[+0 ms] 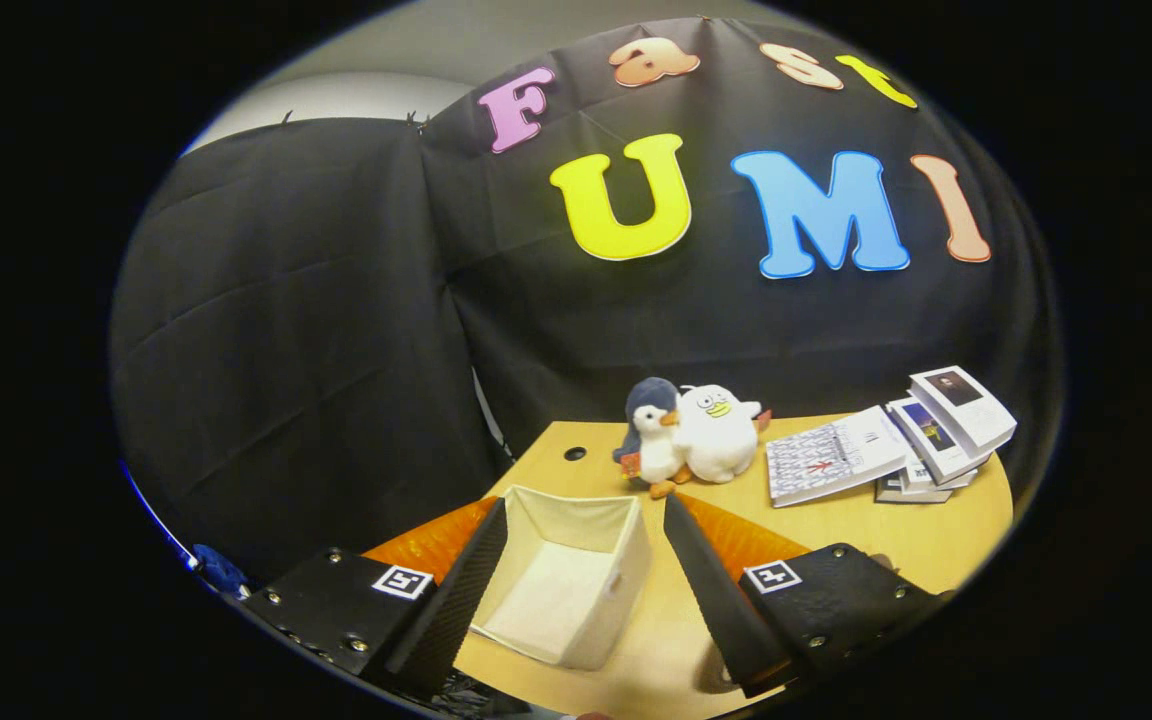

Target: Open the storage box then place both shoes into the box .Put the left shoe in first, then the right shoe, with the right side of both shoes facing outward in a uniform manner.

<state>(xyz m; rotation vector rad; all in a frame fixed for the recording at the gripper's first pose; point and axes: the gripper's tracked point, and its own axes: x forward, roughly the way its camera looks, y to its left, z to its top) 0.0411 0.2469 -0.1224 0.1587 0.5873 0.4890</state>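
Observation:
A white fabric storage box (568,585) stands on the wooden table (866,540) with its top open and nothing visible inside. It sits between my two fingers and just ahead of them. My gripper (586,580) is open, its fingers spread wide on either side of the box and above it, touching nothing.
Two plush penguins (686,435) sit beyond the box near the table's back edge. A stack of books and booklets (886,450) lies to their right. A small round hole (575,453) in the tabletop lies left of the plush toys. Black cloth walls close the booth behind.

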